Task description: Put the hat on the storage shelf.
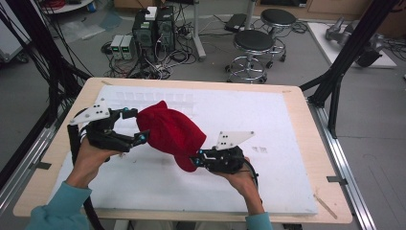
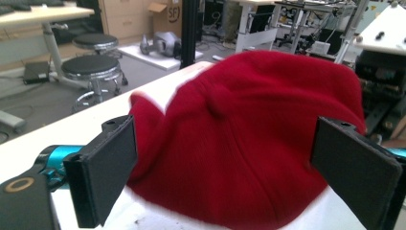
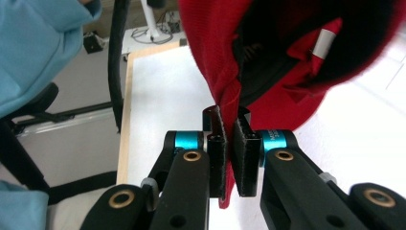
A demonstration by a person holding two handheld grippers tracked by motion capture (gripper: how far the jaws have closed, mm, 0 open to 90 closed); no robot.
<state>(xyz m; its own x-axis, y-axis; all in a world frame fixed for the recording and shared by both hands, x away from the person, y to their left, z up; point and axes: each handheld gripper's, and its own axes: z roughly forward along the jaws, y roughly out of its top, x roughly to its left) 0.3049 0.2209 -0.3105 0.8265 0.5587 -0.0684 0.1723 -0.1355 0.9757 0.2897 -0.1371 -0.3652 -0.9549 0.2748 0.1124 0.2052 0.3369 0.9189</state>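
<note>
A red knitted hat (image 1: 170,129) hangs lifted over the white table cover (image 1: 277,124), its open side turned toward the person. My right gripper (image 1: 196,159) is shut on the hat's lower edge. The right gripper view shows the red brim (image 3: 215,48) pinched between the two black pads, at my right gripper (image 3: 229,120). My left gripper (image 1: 136,125) stands open at the hat's left side. In the left gripper view its two jaws flank the hat (image 2: 239,134) widely, and the pads do not press on the fabric.
The wooden table (image 1: 306,143) has a bare rim around the white cover. Behind it on the floor are two black stools (image 1: 253,43), computer cases (image 1: 153,28) and cables. Black frame posts (image 1: 344,62) rise at the right and left.
</note>
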